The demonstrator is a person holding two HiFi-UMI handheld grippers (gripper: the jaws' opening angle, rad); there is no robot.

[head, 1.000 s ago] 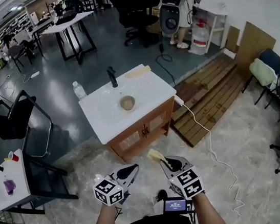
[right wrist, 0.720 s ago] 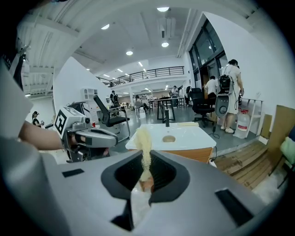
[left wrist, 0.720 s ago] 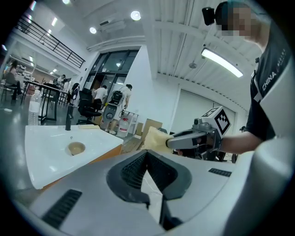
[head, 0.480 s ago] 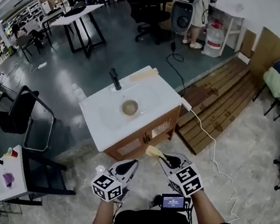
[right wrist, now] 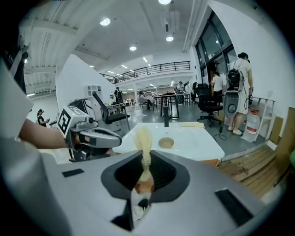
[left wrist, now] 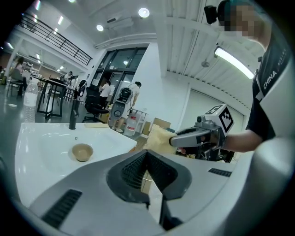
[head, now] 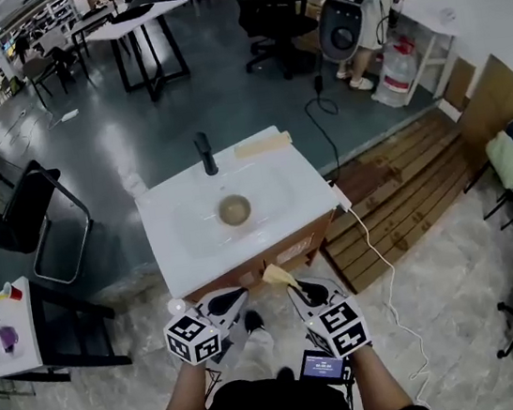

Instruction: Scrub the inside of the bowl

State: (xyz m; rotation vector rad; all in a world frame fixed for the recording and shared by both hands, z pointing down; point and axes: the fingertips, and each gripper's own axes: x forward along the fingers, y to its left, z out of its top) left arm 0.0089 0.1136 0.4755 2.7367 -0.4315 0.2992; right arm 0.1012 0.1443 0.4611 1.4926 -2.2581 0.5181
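I see open floor [head: 143, 305] before the counter [head: 179, 262] edge; left claw [head: 227, 300] clenched empty, right claw [head: 299, 294] grips sponge [head: 279, 278].

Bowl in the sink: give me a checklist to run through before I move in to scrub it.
1. The sponge is gripped by the right gripper: ok, jaws shut on it, its end sticking out ahead.
2. The left gripper is ready to take the bowl: not ok, jaws shut on nothing.
3. The bowl is found and upright: ok, it sits in the basin of the sink, on the near side of the faucet.
4. Both grippers are at the bowl: not ok, both are short of the sink's near edge.
5. Dirt inside the bowl: cannot tell, too small.
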